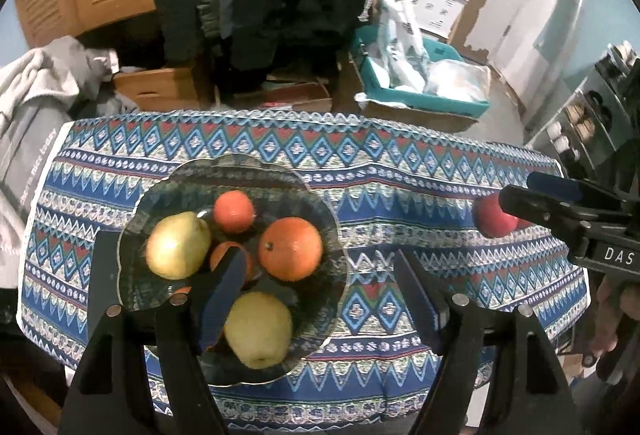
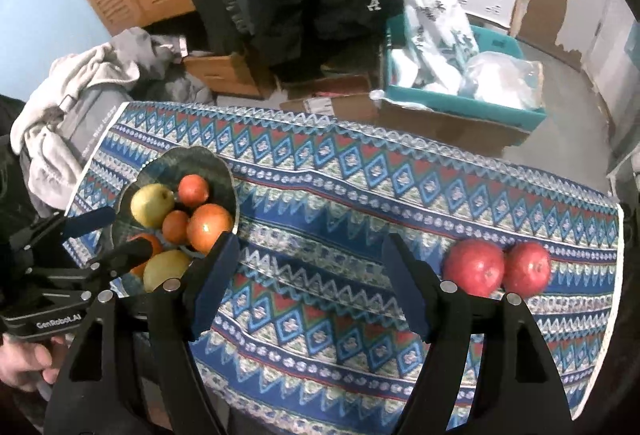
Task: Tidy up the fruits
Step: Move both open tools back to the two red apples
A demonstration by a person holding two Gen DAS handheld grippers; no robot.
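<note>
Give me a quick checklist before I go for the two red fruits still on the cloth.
1. Right claw empty and open: ok.
2. Left claw empty and open: ok.
3. Two red fruits reachable, side by side on the tablecloth, nothing on top: ok.
4. Right claw lined up on them: not ok, they sit to its right.
5. Room in the glass bowl: cannot tell, it already holds several fruits.
</note>
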